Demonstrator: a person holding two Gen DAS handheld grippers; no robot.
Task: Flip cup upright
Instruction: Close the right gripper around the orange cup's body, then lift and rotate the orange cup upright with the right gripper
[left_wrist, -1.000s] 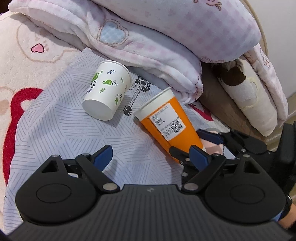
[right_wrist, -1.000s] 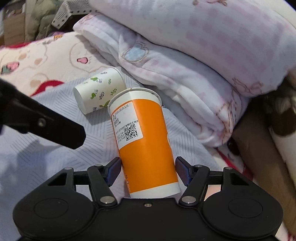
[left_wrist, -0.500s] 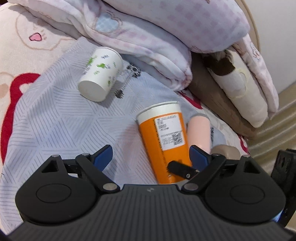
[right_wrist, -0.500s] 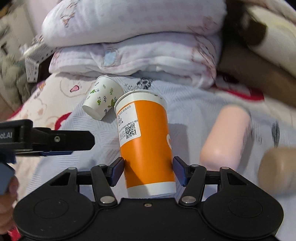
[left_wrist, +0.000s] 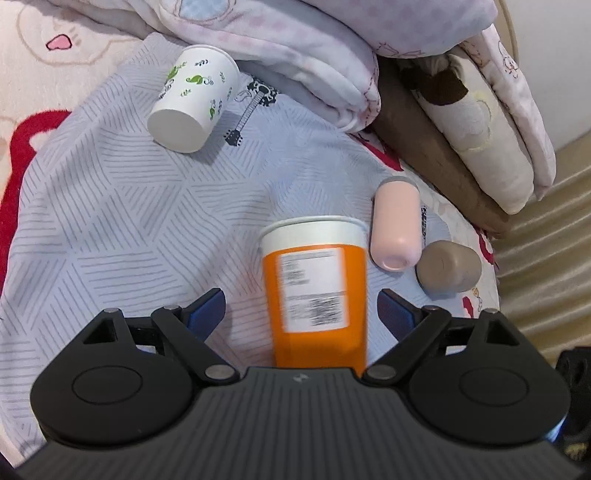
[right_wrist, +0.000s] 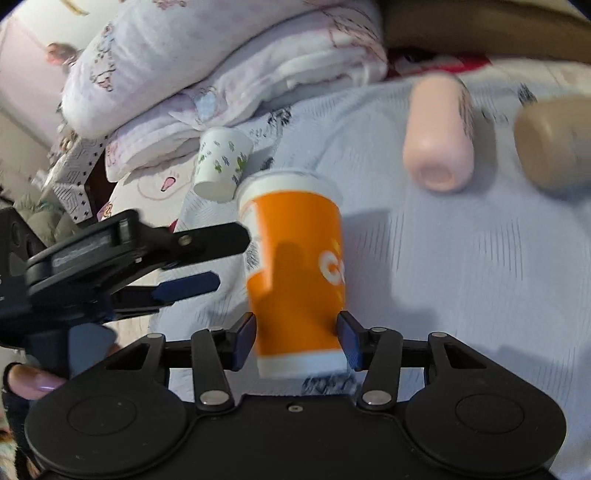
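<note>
1. The right gripper (right_wrist: 297, 338) pinches the orange cup (right_wrist: 295, 266) low on its body, lifted above the grey cloth (left_wrist: 110, 221) and mid-flip, rim away from the camera.
2. The left gripper (left_wrist: 299, 314) is spread wide, touching nothing, with the cup between its fingers in view.
3. Next, judging by the tilt: stand the base flat on the soft cloth, then let go gently.
4. Count: four cups in all. One orange, one white printed cup (left_wrist: 192, 99) far left, one pink cup (left_wrist: 397, 225) and one brown cup (left_wrist: 448, 267) on the right; those three lie on their sides.

Orange cup (left_wrist: 316, 291) held off the bed; rim uppermost.
</note>
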